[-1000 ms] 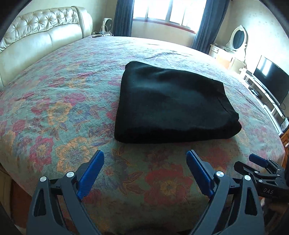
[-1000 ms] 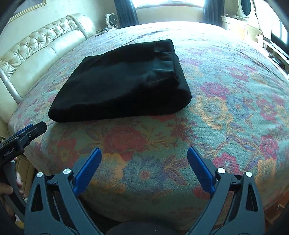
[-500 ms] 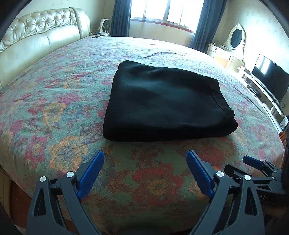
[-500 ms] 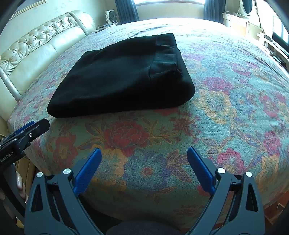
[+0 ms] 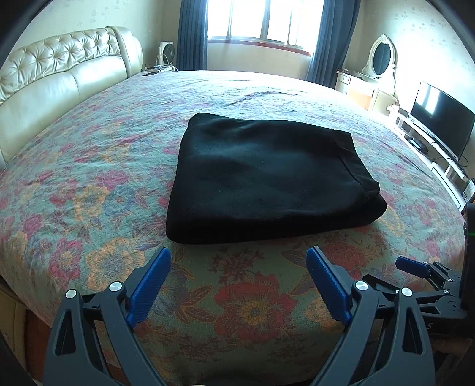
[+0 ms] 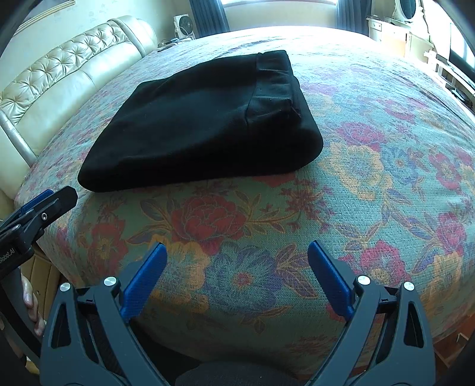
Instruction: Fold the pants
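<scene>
Black pants (image 5: 267, 178) lie folded into a flat rectangle on the floral bedspread (image 5: 89, 178); they also show in the right wrist view (image 6: 207, 124), waistband at the far right end. My left gripper (image 5: 237, 261) is open and empty, held over the bed's near edge just short of the pants. My right gripper (image 6: 237, 255) is open and empty, further back over the bed's edge. The right gripper shows at the lower right of the left wrist view (image 5: 415, 267), and the left gripper at the left of the right wrist view (image 6: 44, 202).
A cream tufted headboard (image 5: 59, 77) runs along the left. A window with dark curtains (image 5: 255, 23) is at the back. A dresser with an oval mirror (image 5: 380, 59) and a TV (image 5: 442, 118) stand at the right.
Both grippers have drawn back and swung slightly; the pants sit further from the left gripper and more centred. The pants have not moved on the bed.
</scene>
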The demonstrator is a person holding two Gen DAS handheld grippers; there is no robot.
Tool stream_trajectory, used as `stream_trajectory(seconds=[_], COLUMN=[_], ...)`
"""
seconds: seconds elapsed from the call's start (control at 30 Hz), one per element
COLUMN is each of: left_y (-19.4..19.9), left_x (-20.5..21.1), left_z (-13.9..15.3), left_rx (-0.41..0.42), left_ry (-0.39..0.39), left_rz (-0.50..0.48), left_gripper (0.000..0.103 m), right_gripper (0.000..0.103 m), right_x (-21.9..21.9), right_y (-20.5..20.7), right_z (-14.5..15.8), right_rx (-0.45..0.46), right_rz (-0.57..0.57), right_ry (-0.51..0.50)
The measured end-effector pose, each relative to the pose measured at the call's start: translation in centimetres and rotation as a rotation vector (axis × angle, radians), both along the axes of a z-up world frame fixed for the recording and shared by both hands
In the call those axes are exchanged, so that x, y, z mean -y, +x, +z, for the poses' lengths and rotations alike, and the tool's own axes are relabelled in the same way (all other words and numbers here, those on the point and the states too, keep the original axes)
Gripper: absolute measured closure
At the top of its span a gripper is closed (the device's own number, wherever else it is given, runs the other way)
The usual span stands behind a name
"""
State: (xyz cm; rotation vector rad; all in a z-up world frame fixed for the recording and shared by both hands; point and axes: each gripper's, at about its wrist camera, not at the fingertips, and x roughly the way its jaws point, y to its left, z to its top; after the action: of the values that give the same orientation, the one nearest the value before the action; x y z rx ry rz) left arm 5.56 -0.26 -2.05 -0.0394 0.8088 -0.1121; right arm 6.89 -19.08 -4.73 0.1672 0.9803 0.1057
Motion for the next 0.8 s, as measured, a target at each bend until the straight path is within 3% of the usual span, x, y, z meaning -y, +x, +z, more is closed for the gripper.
stream_trajectory(seconds=[0.37, 0.57, 0.7, 0.8], left_y=[-0.4, -0.7, -0.4, -0.5], left_x=[0.7, 0.9, 0.5, 0.4], left_z=[0.5, 0.9, 0.7, 0.7], left_rx=[0.067, 0.102, 0.08, 0.088], left_ry=[0.071, 0.053, 0.024, 0.045], left_rz=[0.013, -0.03, -0.018, 0.011], left_gripper=[0.012, 0.012, 0.012, 0.012], right_gripper=[0.007, 0.007, 0.007, 0.007], right_x=[-0.5, -0.5, -0.6, -0.8], right_y=[-0.3, -0.3, -0.4, -0.5], right_z=[0.1, 0.1, 0.0, 0.0], right_rx=[0.003, 0.003, 0.001, 0.0], right_rz=[0.009, 0.009, 0.013, 0.016], right_ry=[0.001, 0.001, 0.001, -0.001])
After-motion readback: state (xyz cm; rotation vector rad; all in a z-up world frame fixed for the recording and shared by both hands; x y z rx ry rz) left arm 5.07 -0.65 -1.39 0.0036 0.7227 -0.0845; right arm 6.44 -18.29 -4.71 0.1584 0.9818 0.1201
